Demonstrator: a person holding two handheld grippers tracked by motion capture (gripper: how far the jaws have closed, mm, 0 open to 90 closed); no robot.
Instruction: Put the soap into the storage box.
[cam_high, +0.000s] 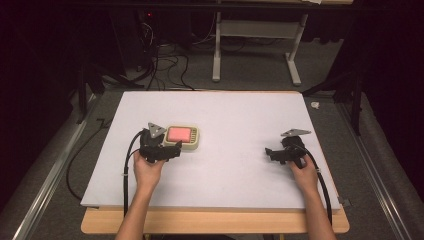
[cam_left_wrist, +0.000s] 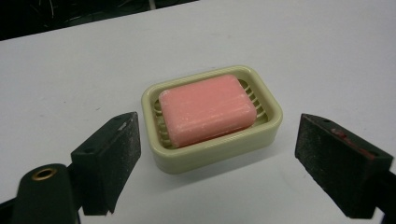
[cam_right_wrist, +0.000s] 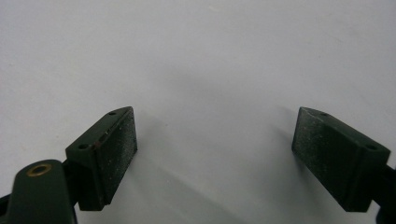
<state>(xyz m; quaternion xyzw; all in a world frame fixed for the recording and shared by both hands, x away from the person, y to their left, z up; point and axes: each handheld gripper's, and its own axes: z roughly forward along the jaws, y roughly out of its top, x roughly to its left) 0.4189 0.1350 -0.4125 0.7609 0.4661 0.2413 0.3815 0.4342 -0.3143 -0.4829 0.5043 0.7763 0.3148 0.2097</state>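
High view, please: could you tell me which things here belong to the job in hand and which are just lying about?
In the job:
- soap, pink, lying in the dish
- dish, cream
- left gripper, open, jaws on either side of the dish

Lying about:
- right gripper, open over bare table
- table
- cables on the floor behind

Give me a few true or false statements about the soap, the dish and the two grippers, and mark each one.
1. The pink soap bar lies inside the cream soap dish. True.
2. The left gripper is shut on the dish. False: its jaws stand open on either side of the dish, apart from it.
3. The right gripper holds a sponge. False: it is open over the bare white table.
4. In the high view, the dish sits near the left gripper, far from the right one. True.
5. The soap is blue. False: it is pink.
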